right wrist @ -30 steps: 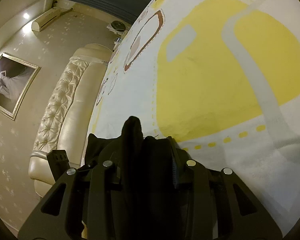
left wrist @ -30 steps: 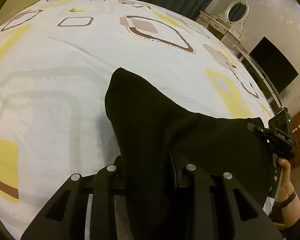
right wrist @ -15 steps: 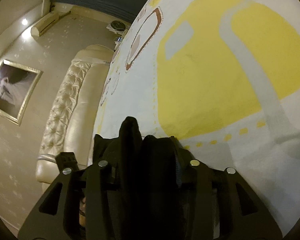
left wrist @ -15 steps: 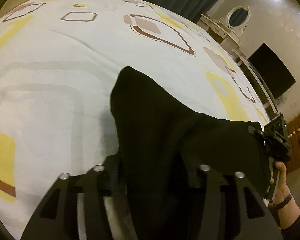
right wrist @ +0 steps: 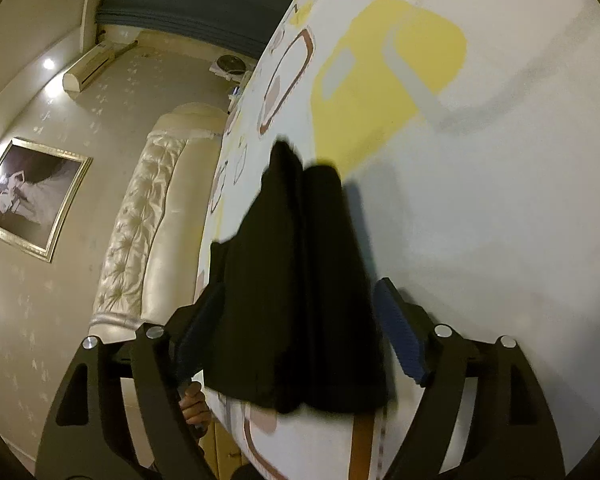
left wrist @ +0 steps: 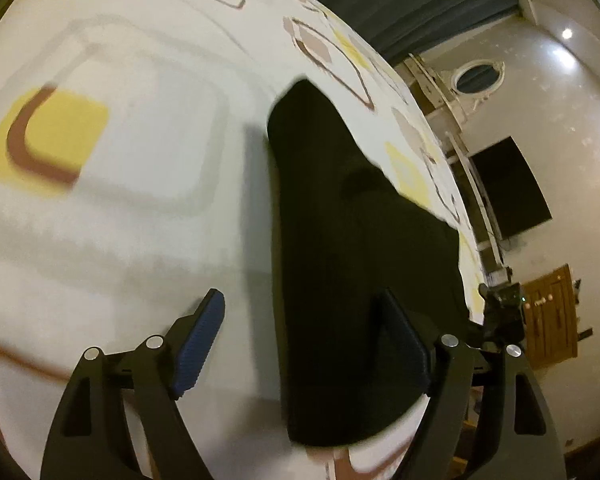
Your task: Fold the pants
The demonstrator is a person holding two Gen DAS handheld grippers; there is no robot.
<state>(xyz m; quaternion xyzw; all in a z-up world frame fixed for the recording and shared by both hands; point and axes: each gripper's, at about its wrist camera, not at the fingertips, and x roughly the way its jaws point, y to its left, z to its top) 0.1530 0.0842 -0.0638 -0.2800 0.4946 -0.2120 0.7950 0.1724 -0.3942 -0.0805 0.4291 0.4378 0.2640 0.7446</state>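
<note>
A: Left first. Left tongs point(left wrist: 300, 344) opening, blue pads point(left wrist: 200, 340) clear of the cloth, black pants point(left wrist: 352, 264) lying between the jaws but not pinched. Looks let go on this side.

B: And resting where?

A: Flat on the bed point(left wrist: 120, 208), on the patterned cover, as one dark stack running away from the camera and narrowing toward the far end. Near edge lying close to the edge of the bed.

B: Over to the right, then.

A: Right tongs point(right wrist: 296, 336) opening too. Pants point(right wrist: 300, 288) between the jaws, pads point(right wrist: 400, 340) standing off either side, nothing squeezed. Two layered ridges showing from this end, so seemingly doubled over already.

B: So, folded?

A: Probably at least one fold laid down and released. Cannot tell from either view how many layers there are, or whether the far end is squared. Shape uneven along the right edge in the left view.

B: What's left?

A: Likely another fold across the length, or some smoothing and tidying of edges. Otherwise close to finished, as a guess.
</note>
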